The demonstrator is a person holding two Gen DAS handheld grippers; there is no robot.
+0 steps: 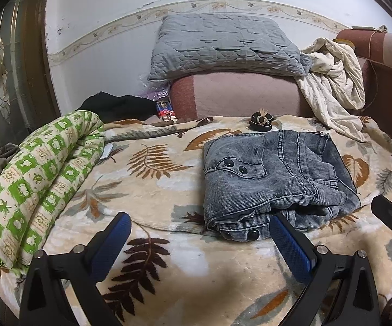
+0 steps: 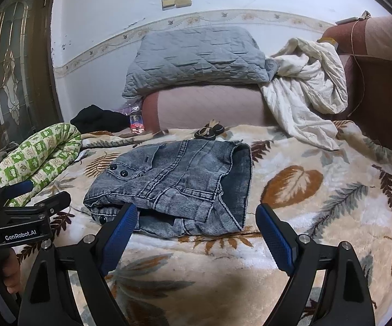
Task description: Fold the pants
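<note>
Looks like last step, pants (image 1: 272,179) already a compact bundle mid-blanket (image 1: 168,258) w/ left gripper (image 1: 200,240) & right gripper (image 2: 196,229) both spread wide, empty, near edge; next prob. just neaten/press loose near hem.

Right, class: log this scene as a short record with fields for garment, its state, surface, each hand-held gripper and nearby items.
garment: grey denim pants
state: folded into a compact bundle, lying flat
surface: leaf-print blanket
left hand-held gripper: open, empty
right hand-held gripper: open, empty
nearby: green patterned quilt, grey pillow, white cloth
</note>
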